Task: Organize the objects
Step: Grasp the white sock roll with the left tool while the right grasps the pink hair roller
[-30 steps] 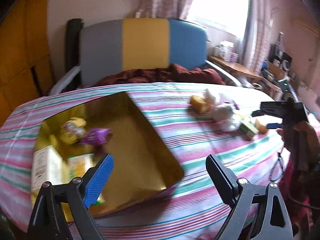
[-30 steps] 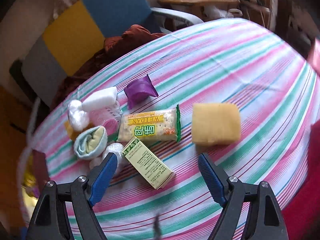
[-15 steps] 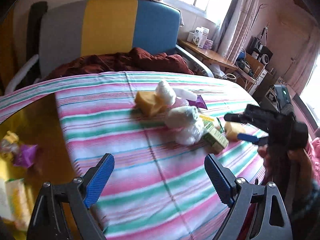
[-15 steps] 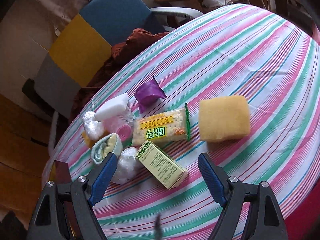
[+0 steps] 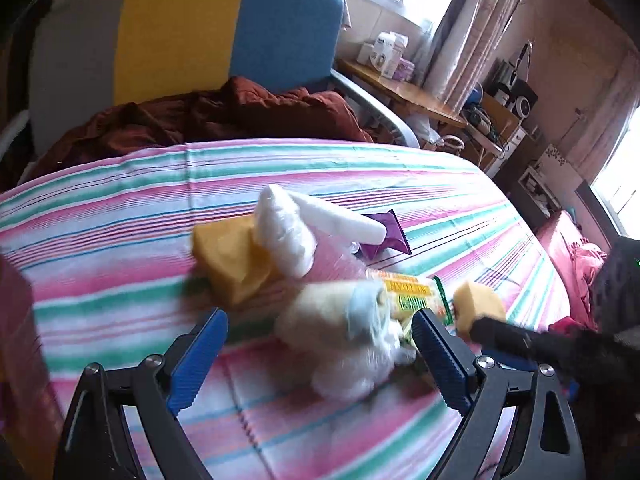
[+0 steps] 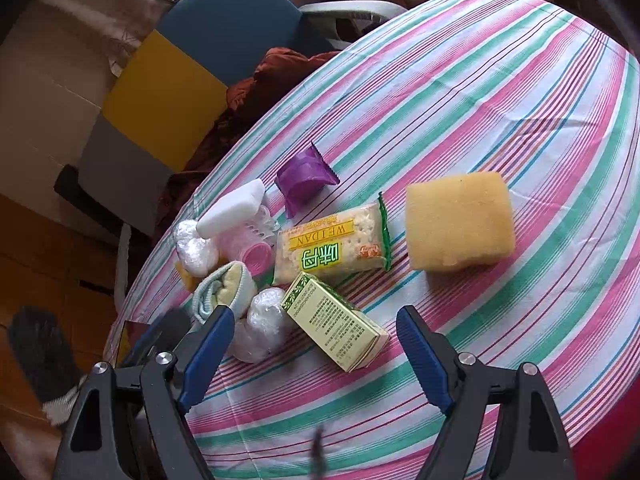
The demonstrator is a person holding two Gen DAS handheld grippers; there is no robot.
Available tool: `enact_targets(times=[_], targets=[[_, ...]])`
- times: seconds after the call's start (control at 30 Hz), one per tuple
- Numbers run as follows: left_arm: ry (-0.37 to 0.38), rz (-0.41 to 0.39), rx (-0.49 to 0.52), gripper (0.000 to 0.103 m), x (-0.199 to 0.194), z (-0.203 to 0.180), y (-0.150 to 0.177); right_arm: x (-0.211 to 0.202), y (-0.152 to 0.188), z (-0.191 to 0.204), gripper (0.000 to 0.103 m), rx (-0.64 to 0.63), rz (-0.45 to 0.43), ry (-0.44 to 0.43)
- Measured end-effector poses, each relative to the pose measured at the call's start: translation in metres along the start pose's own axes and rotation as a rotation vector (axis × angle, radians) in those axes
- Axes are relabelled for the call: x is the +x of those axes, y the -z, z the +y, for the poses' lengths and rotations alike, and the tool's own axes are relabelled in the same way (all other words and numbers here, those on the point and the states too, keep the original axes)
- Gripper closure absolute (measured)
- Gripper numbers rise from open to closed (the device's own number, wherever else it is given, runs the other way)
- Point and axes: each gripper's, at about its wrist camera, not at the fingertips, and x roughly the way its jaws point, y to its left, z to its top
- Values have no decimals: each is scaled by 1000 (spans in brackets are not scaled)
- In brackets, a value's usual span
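The left gripper (image 5: 320,354) has its blue-padded jaws spread wide and opening further, with a clear-wrapped white bundle (image 5: 352,360) lying between them but untouched by either pad. The right gripper (image 6: 316,344) also stands wide apart and holds nothing; a green-and-cream carton (image 6: 336,328) lies on the cloth just beyond its tips, in the gap.

Outward from the carton in the right wrist view sits a tight cluster: a cracker packet (image 6: 332,250) touching the carton's far end, a rolled blue-and-yellow cloth (image 6: 224,290), pink hair rollers (image 6: 250,246), a white block (image 6: 232,210) on top of them, another wrapped bundle (image 6: 196,246), and a purple sachet (image 6: 304,178) just beyond. A yellow sponge (image 6: 460,226) lies apart to the right of the packet.

The striped tablecloth (image 6: 500,92) is bare beyond and to the right of the sponge, giving open room up to the table's curved edge. On the near left the cluster sits close to the edge, where the left gripper's tip shows in the right wrist view.

No container is clearly visible; a shiny corner at the left edge of the cloth is too little to identify
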Motion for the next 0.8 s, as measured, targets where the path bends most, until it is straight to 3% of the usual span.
enact_targets(times=[0.1, 0.17, 0.2, 0.23, 0.3, 0.5, 0.6, 0.7, 0.8], targets=[[24, 44, 5, 11, 25, -3, -9, 3, 1, 0, 18, -3, 11, 3], [24, 74, 19, 22, 40, -3, -10, 3, 1, 0, 18, -2, 11, 7], [34, 92, 23, 32, 45, -2, -10, 4, 1, 0, 18, -2, 11, 12], [80, 112, 14, 34, 50, 0, -8, 4, 1, -1, 18, -1, 12, 15], [85, 75, 20, 37, 42, 0, -2, 5, 1, 0, 18, -3, 13, 19], [92, 30, 45, 39, 12, 1, 38, 5, 2, 4, 18, -23, 11, 35], [88, 12, 56, 39, -7, 0, 62, 4, 3, 10, 18, -47, 17, -43], [84, -1, 62, 39, -23, -2, 81, 13, 10, 29, 18, -134, 78, -109], [87, -11, 75, 39, -35, -3, 98, 18, 18, 51, 18, -253, 90, -75]])
